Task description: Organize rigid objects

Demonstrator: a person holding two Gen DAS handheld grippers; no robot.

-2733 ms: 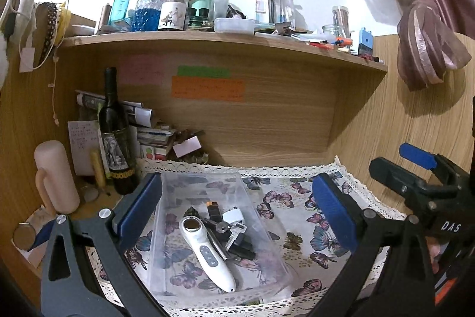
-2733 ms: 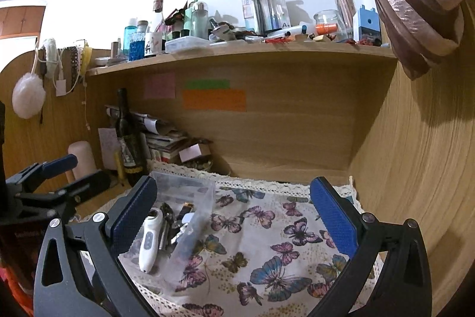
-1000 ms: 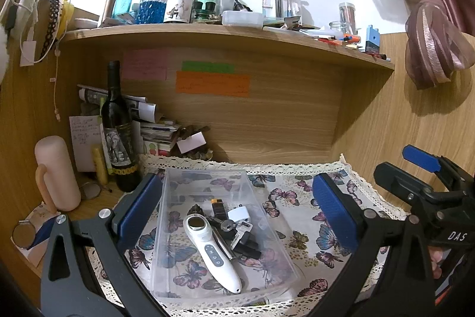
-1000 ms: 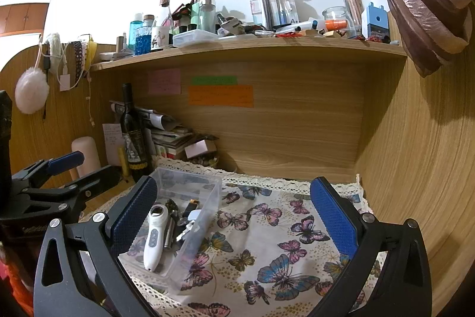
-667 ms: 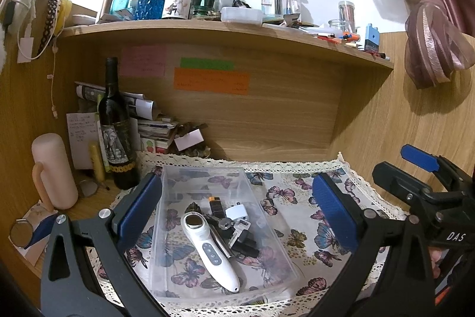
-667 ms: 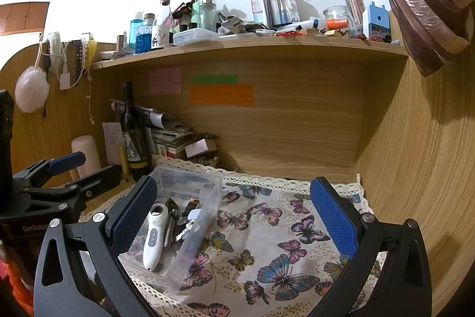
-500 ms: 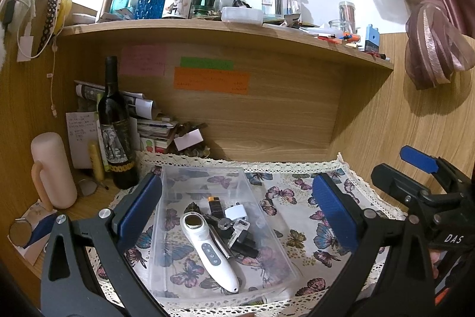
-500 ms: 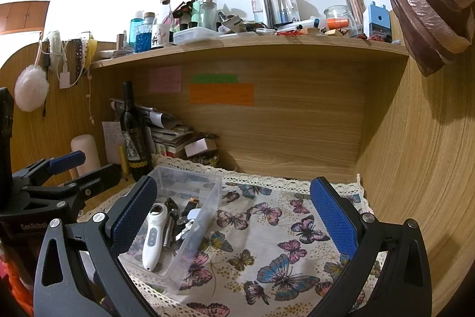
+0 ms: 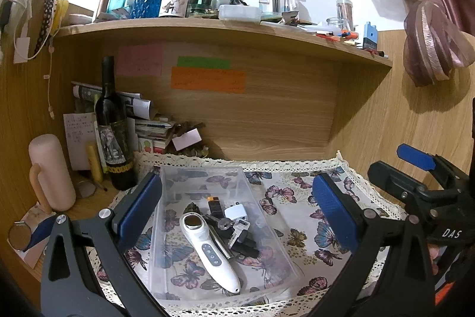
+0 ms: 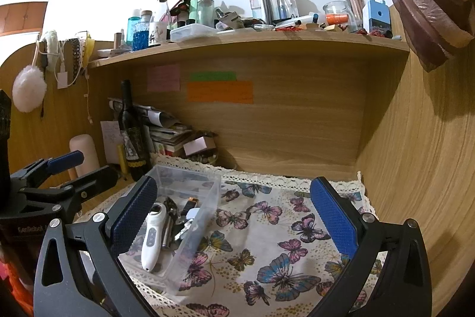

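A clear plastic box [image 9: 261, 216] stands on a butterfly-print cloth [image 9: 297, 198]. In it lie a white handheld device [image 9: 209, 251], keys [image 9: 234, 225], a white adapter [image 9: 236, 211] and small dark items. My left gripper [image 9: 237, 210] is open and empty, held above the box. My right gripper [image 10: 234, 216] is open and empty, to the right of the box [image 10: 204, 216], over the cloth [image 10: 267, 233]. The device also shows in the right wrist view [image 10: 151, 233].
A dark wine bottle [image 9: 114, 132], a pink cylinder [image 9: 52, 174], stacked papers [image 9: 151, 129] and a small mirror [image 9: 19, 235] stand at the left. A shelf [image 9: 207, 25] above carries several bottles. Wooden walls close the back and right.
Both grippers drifted only slightly; the box and its contents stay put. Both grippers stay open.
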